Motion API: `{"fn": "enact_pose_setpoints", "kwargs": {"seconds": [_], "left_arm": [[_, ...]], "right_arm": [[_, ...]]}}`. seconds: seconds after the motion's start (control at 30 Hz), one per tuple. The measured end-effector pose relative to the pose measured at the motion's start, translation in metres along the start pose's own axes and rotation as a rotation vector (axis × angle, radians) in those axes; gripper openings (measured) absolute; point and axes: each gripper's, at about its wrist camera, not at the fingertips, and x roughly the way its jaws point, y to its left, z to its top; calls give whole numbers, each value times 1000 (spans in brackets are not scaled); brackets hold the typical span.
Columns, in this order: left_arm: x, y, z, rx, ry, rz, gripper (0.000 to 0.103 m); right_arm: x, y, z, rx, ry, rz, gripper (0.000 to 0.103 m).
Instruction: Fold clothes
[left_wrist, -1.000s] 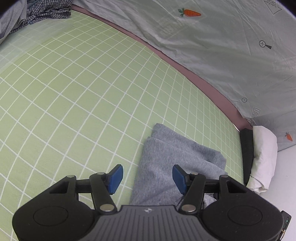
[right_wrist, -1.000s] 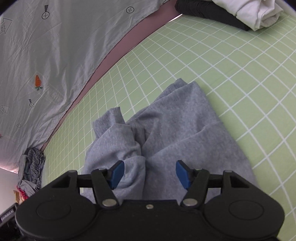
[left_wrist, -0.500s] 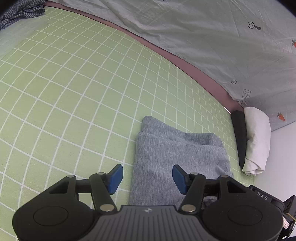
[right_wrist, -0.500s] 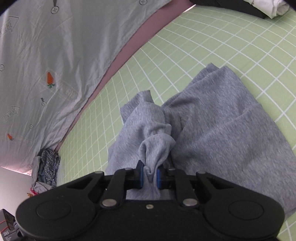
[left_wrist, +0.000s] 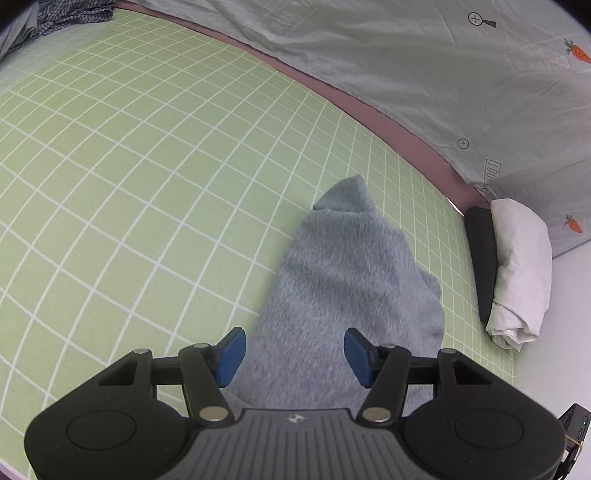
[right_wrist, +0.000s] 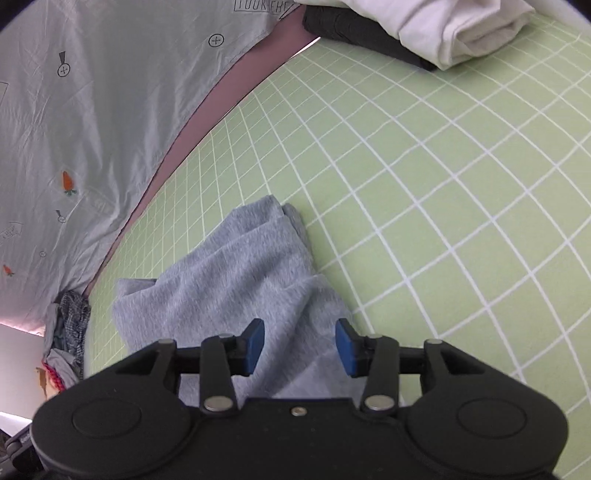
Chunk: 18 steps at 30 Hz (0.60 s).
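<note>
A grey knit garment (left_wrist: 343, 280) lies folded into a narrow bundle on the green checked sheet (left_wrist: 147, 166). My left gripper (left_wrist: 294, 350) hovers open over its near end, blue pads apart, nothing pinched. In the right wrist view the same grey garment (right_wrist: 240, 273) lies rumpled with several layered folds. My right gripper (right_wrist: 300, 346) is above its near part with jaws opening. The cloth lies below the pads, and they do not press on it.
A folded white garment (left_wrist: 521, 269) rests on a folded black one (left_wrist: 482, 258) at the sheet's far right edge, seen also as the white garment (right_wrist: 454, 29). A pale printed quilt (left_wrist: 406, 66) runs along the back. Crumpled checked clothes (right_wrist: 70, 314) lie at the far corner.
The right gripper closed on a bunch of grey cloth, carried it across the garment and has let it go. The garment is now narrower. Both grippers shifted sideways.
</note>
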Motion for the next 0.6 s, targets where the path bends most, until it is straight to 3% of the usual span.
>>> {"fn": "enact_pose_setpoints", "kwargs": {"seconds": [0.07, 0.23, 0.47, 0.6], "left_arm": [[0, -8, -11, -15, -5, 19, 60], [-2, -27, -21, 34, -19, 83, 60], [2, -52, -15, 237, -26, 109, 79], [20, -65, -9, 338, -5, 109, 81]], "right_arm": [[3, -5, -3, 5, 46, 9, 56], [12, -2, -14, -114, 102, -84, 57], [6, 11, -22, -254, 38, -143, 64], [2, 22, -19, -295, 6, -168, 67]]}}
